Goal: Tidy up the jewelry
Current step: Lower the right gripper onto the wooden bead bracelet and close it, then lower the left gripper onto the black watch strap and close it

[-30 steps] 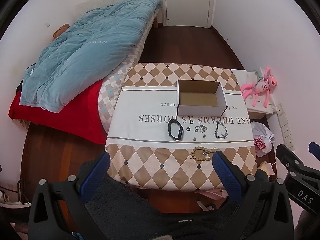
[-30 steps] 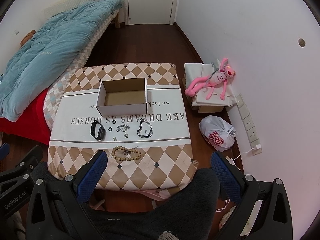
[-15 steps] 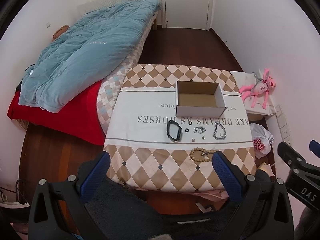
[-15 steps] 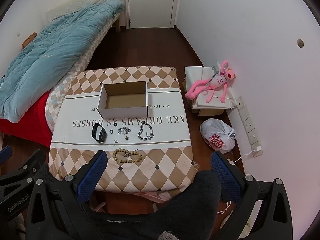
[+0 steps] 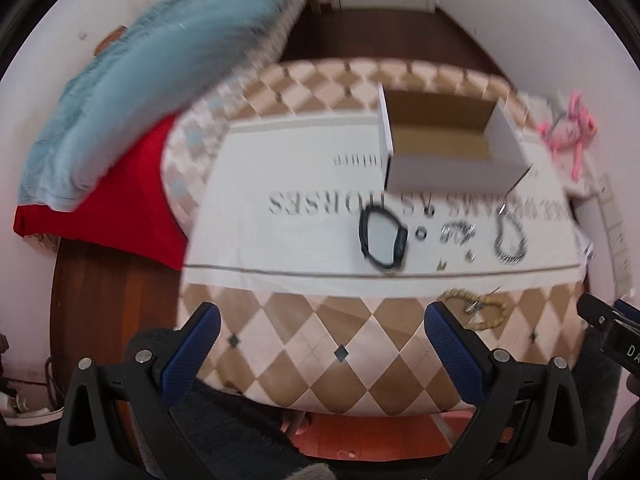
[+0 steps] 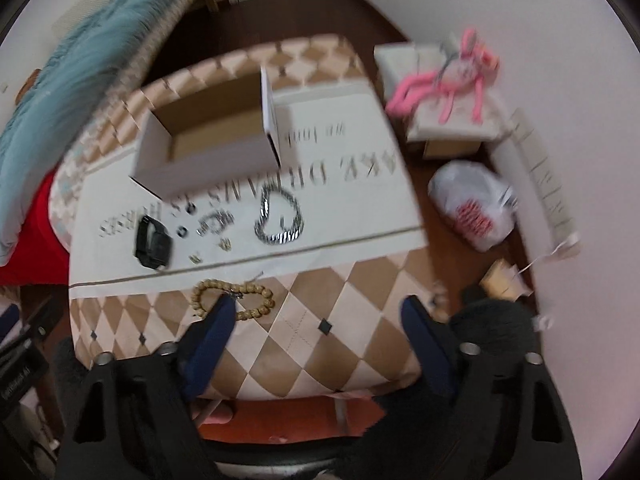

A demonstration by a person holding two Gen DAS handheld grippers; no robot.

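An open white cardboard box [image 5: 448,148] [image 6: 208,148] stands on a table with a checked cloth [image 5: 320,344] [image 6: 340,296]. In front of it lie a black watch band [image 5: 382,238] [image 6: 152,246], a small black ring [image 5: 421,234], small silver pieces [image 5: 456,236] [image 6: 214,222], a silver chain [image 5: 508,238] [image 6: 280,220] and a wooden bead bracelet [image 5: 476,310] [image 6: 234,298]. My left gripper [image 5: 320,332] is open and empty above the table's near edge. My right gripper [image 6: 316,316] is open and empty, its left finger over the bead bracelet.
A bed with a blue duvet [image 5: 152,68] and red sheet [image 5: 108,208] is at the left. A pink plush toy [image 6: 448,76] on a box and a white plastic bag [image 6: 476,208] are on the floor at the right. Both views are blurred.
Both grippers have moved forward and down towards the table; the jewelry and box now look much larger. The right view has tilted. Both grippers stay open.
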